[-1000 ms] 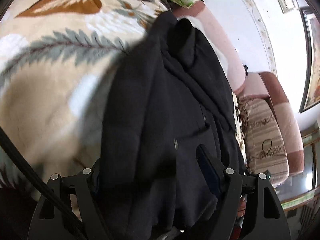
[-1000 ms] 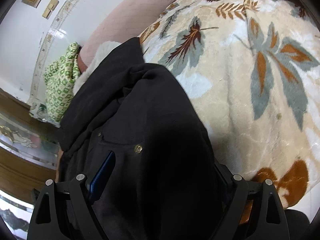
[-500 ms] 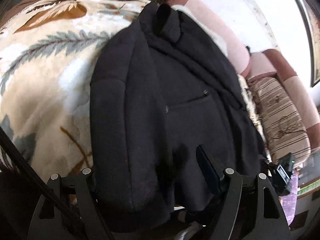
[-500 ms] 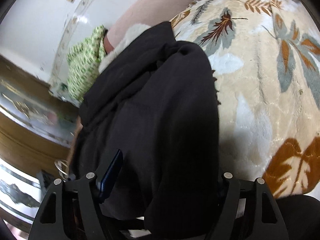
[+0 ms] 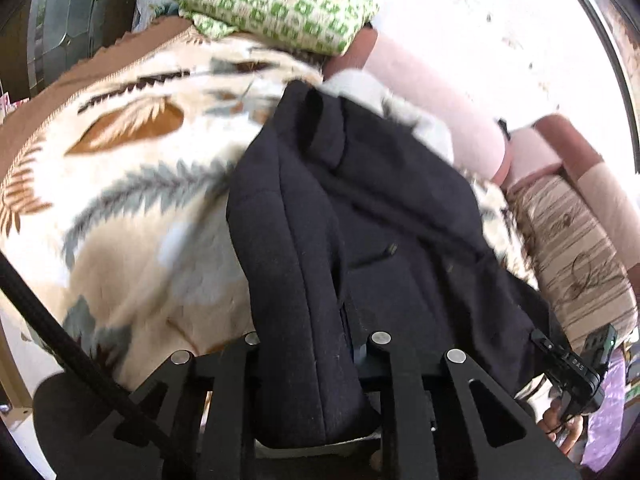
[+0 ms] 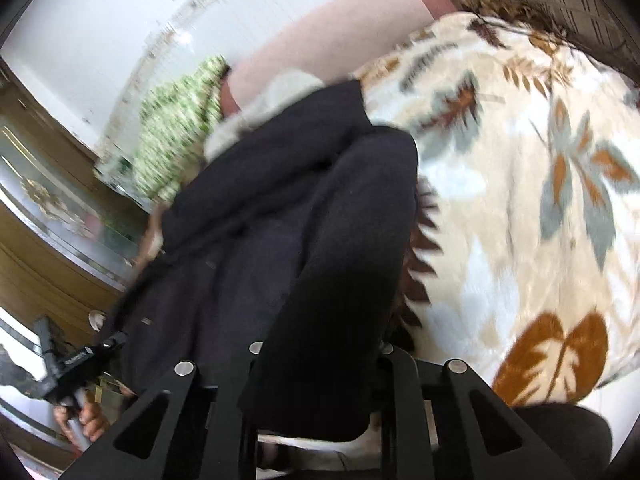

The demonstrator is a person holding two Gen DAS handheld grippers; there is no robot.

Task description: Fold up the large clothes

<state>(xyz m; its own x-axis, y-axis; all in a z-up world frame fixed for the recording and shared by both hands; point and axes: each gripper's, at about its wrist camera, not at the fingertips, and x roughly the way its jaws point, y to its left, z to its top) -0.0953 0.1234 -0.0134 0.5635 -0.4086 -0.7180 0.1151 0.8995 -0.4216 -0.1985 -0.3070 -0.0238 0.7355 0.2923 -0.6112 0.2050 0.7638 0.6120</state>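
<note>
Now, our notes on the fold.
Garment: we see a dark coat (image 5: 360, 240) lying lengthwise on the leaf-print blanket (image 5: 132, 208), its collar toward the pink sofa back (image 5: 440, 92), its sides already turned in so it forms a long narrow strip.
Hem end: the near end of the coat rises off the blanket toward us in both wrist views.
Left gripper (image 5: 312, 344): its jaws are closing, with the thick folded left edge of the coat pinched between them.
Right gripper (image 6: 320, 352): its jaws are closing too, and the right edge of the hem is caught between them.
Step in hand: we judge this as the start of the lengthwise fold, hem seized at both corners and coming up.
Next move: we would need to carry both corners forward together toward the collar, keeping them level so the strip doubles squarely, and lay them down before letting go.
Risk: the cloth is thick and heavy, so a shallow pinch might slip.
Surroundings: a green patterned cloth (image 5: 272, 4) sits on the sofa back beyond the collar, and a striped cushion (image 5: 572, 256) lies to the right.
</note>
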